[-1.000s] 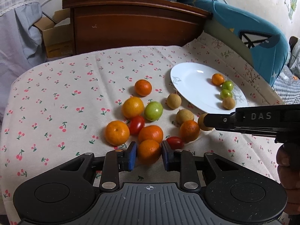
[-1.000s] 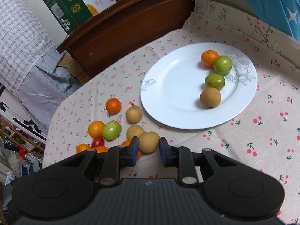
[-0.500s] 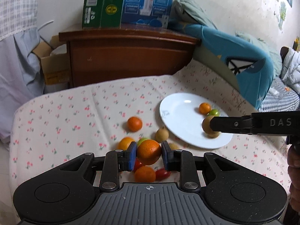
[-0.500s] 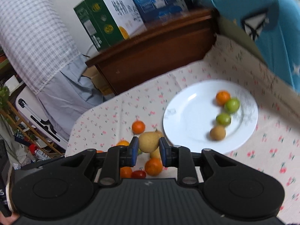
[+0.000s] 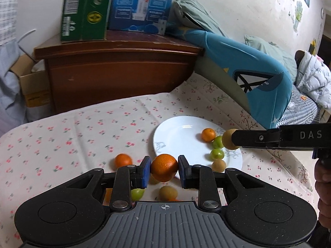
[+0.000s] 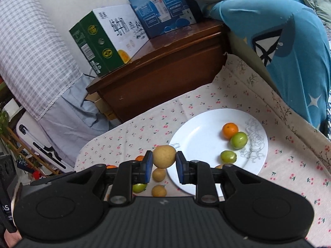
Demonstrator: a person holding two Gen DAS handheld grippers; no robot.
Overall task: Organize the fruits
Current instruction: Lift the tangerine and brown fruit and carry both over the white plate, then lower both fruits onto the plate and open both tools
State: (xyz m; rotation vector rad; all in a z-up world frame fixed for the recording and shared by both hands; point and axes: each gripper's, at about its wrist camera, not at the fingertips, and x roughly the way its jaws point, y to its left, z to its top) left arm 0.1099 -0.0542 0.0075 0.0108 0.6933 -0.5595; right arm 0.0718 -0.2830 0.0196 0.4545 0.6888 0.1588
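My left gripper (image 5: 163, 170) is shut on an orange mandarin (image 5: 164, 167) and holds it high above the table, near the white plate (image 5: 175, 136). My right gripper (image 6: 164, 163) is shut on a tan round fruit (image 6: 164, 156); in the left wrist view that fruit (image 5: 228, 138) hangs over the plate's right side. The plate (image 6: 198, 136) holds a mandarin (image 6: 230, 130), two green fruits (image 6: 239, 140) (image 6: 228, 156) and a tan fruit (image 5: 218, 165). Loose fruits lie below the grippers: a mandarin (image 5: 123, 160), a green fruit (image 5: 137, 193), tan fruits (image 6: 158, 174) (image 6: 159, 190).
The table has a cherry-print cloth (image 5: 82, 130). A dark wooden cabinet (image 5: 120, 70) with cartons (image 5: 84, 10) stands behind it. A blue-covered cushion (image 5: 252, 76) borders the table's right side.
Both grippers have risen from the table with their fruits. The right gripper has carried the tan fruit out over the plate's right side. The left gripper has moved toward the plate.
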